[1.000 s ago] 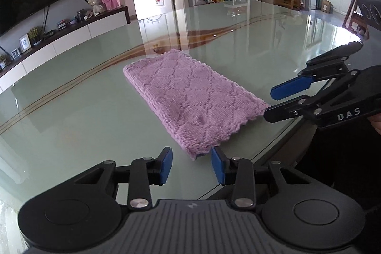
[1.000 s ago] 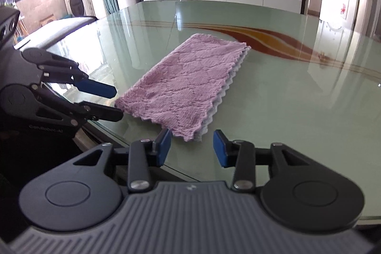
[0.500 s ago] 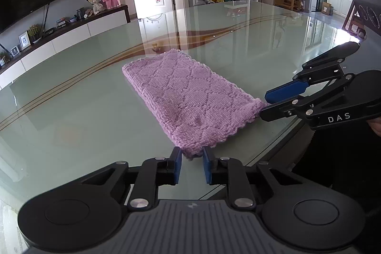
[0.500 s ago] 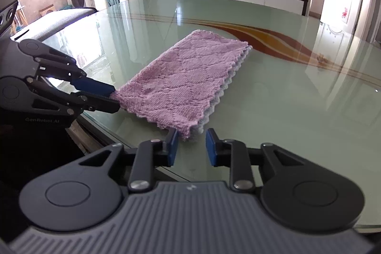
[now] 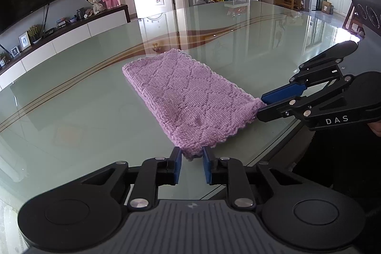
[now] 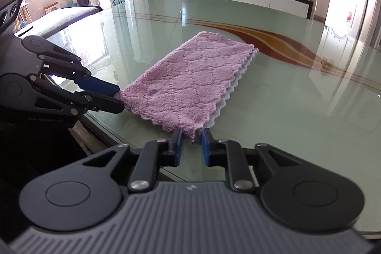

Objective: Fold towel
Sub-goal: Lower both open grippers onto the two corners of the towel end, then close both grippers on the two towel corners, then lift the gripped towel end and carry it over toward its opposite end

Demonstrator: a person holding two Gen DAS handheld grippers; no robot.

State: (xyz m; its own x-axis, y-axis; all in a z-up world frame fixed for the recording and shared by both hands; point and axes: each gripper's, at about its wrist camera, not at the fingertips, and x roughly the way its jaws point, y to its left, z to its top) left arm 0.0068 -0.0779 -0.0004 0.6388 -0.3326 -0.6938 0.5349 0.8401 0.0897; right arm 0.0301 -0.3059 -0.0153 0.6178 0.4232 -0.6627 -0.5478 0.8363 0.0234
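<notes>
Your left gripper [image 5: 192,160] and right gripper [image 6: 192,137] each pinch a near corner of the towel [image 5: 188,97], lying at the table's [image 5: 71,116] near edge, its length running straight away from you.

The towel [image 5: 190,101] between both sets of jaws is soft purple cloth, nubby and matt, with a raised diamond weave and a scalloped hem; a paler layer shows under its far edge in the right wrist view. Beneath it the bench [image 5: 71,116] is glossy greenish glass, smooth and mirror-like. The left gripper [image 5: 192,167] and right gripper [image 6: 192,146] are matt black plastic with smooth blue pads [image 5: 177,167], shiny metal rivets and a ribbed grey housing behind the jaws.
</notes>
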